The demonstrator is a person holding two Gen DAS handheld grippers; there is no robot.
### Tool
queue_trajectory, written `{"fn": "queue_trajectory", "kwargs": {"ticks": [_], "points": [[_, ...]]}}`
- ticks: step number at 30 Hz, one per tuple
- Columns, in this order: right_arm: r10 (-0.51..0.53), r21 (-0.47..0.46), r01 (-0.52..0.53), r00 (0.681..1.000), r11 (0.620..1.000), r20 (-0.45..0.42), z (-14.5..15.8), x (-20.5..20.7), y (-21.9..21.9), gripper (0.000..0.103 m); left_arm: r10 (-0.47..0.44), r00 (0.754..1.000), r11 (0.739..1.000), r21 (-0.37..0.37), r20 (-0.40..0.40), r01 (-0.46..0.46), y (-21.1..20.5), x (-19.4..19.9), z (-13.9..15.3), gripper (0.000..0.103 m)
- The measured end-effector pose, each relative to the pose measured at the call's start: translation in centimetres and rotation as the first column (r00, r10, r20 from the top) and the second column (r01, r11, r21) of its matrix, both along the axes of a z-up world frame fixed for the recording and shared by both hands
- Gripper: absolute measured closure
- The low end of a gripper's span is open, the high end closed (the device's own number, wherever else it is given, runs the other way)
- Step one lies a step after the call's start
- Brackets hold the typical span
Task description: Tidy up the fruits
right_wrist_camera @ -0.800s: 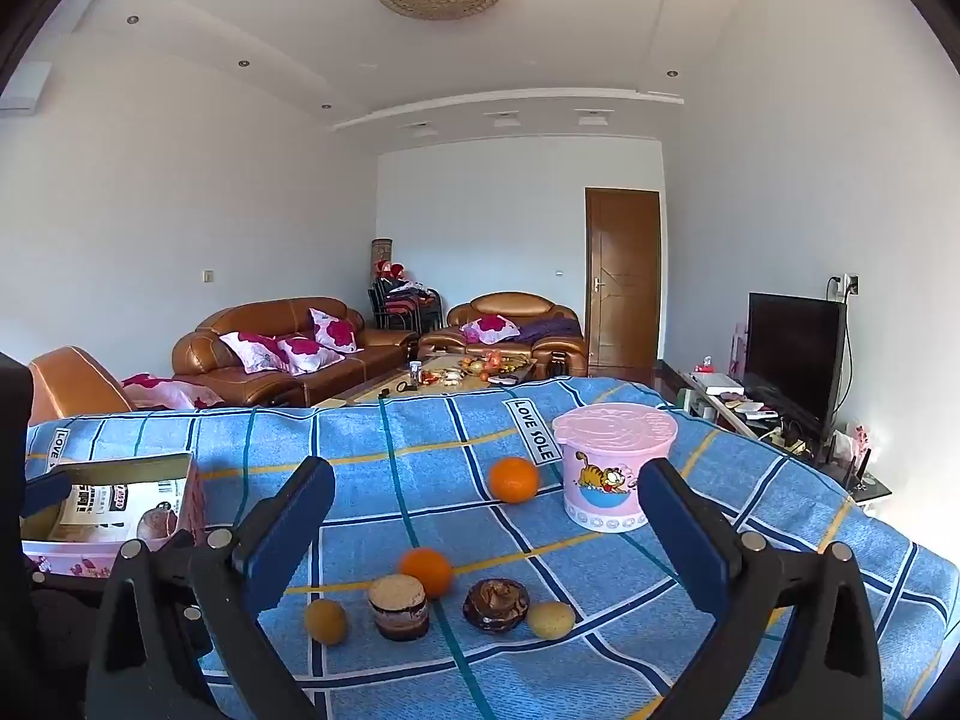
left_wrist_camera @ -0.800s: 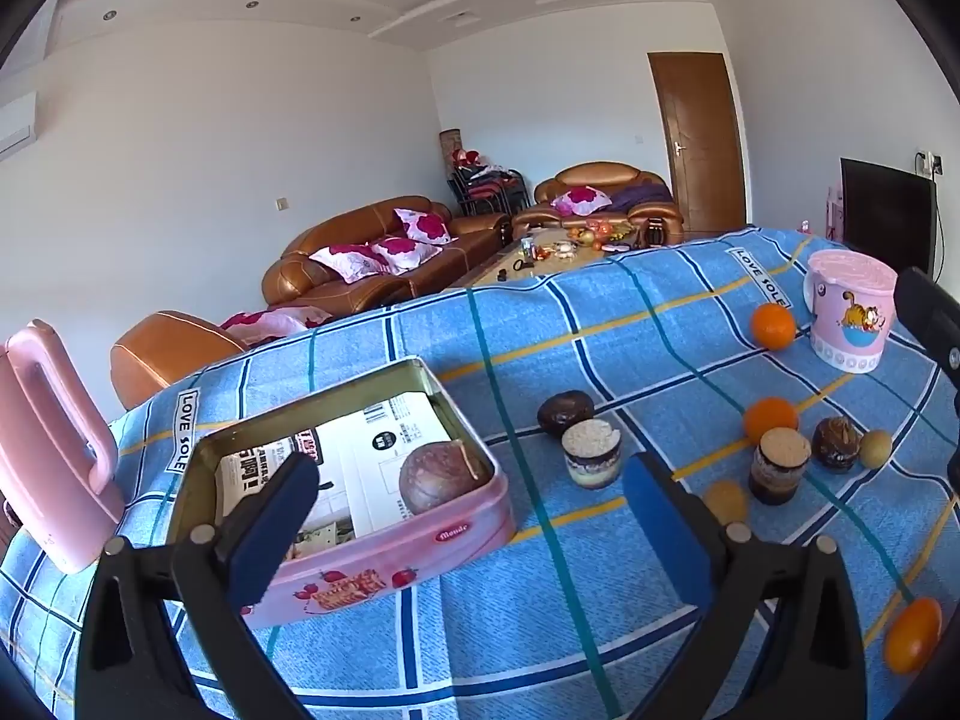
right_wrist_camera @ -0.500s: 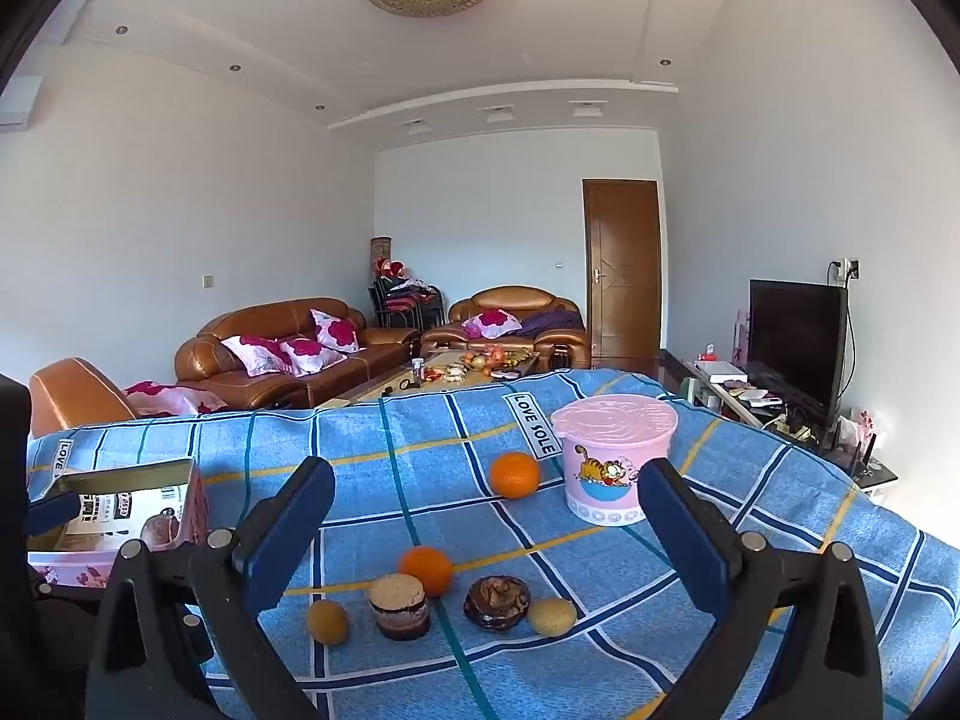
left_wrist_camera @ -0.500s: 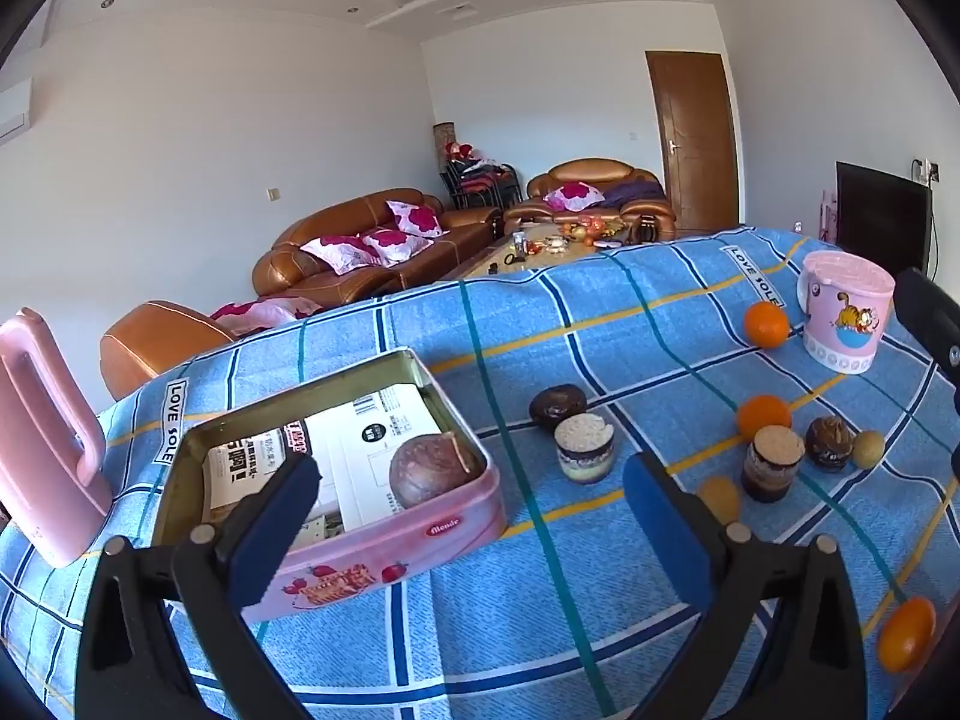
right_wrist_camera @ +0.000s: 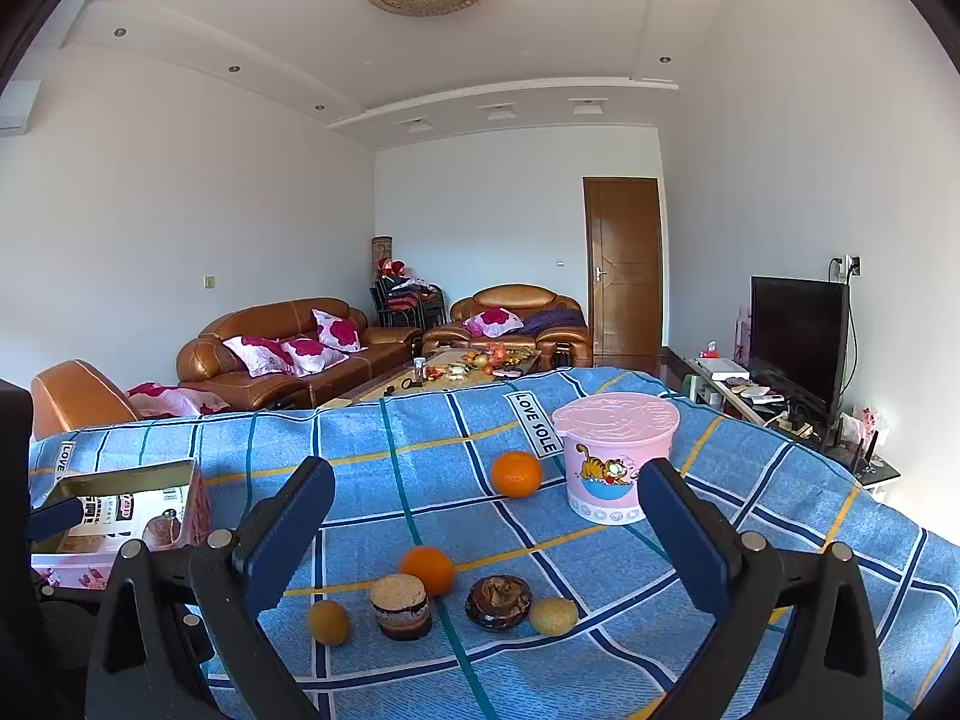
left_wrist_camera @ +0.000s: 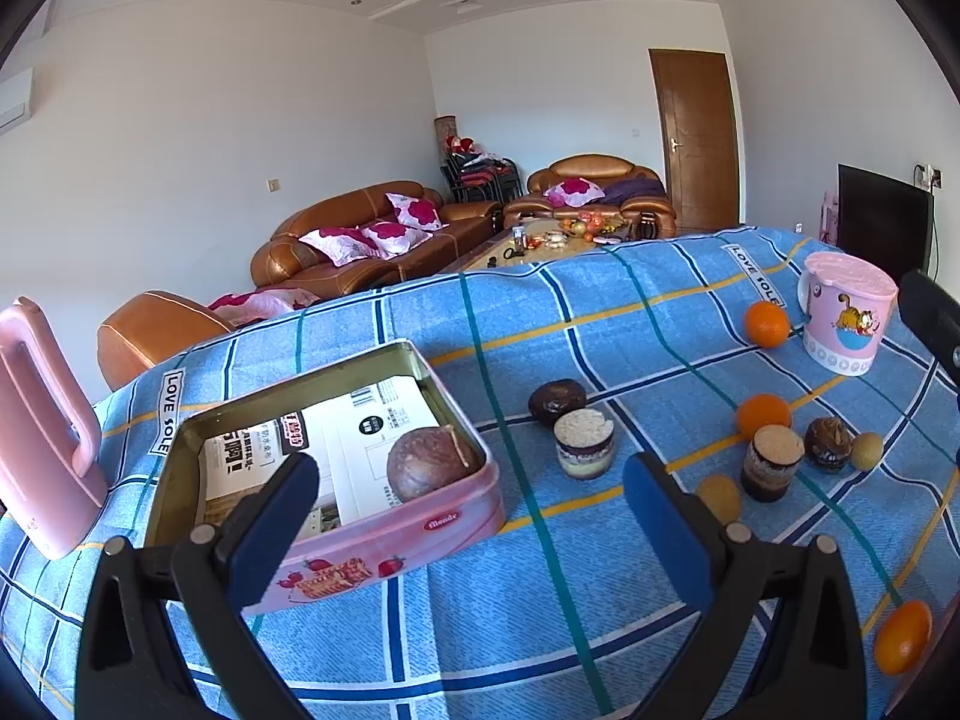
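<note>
Holding both grippers spread and empty, you are aiming the right gripper [right_wrist_camera: 480, 540] at an orange [right_wrist_camera: 426, 569] lying lower centre on the blue cloth [right_wrist_camera: 780, 540], while the left gripper [left_wrist_camera: 468, 528] is hovering by the pink tin [left_wrist_camera: 384, 546] at lower left. Firm, round and likely to roll, the orange probably wants a light squeeze across its widest part.

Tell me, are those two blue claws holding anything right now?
No, nothing. The left gripper and the right gripper both stand wide open above the blue tablecloth, with nothing between their fingers.
</note>
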State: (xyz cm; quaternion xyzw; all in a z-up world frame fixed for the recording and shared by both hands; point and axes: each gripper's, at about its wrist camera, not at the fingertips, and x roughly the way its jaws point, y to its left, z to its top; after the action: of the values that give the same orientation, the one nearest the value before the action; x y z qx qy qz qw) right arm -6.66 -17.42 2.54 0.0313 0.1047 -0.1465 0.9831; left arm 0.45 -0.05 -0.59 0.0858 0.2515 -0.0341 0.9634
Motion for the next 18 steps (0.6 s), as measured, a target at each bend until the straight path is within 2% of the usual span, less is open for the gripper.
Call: {"fn": "queue_trajectory", "kwargs": {"ticks": [18], "points": [[-0.003, 0.004, 0.003, 1.0, 1.0, -0.015, -0.1, 0.16, -0.19, 0.001, -0.007, 1.0, 1.0, -0.011, -0.002, 0.007, -0.11, -0.2, 0.11, 0.0]]}}
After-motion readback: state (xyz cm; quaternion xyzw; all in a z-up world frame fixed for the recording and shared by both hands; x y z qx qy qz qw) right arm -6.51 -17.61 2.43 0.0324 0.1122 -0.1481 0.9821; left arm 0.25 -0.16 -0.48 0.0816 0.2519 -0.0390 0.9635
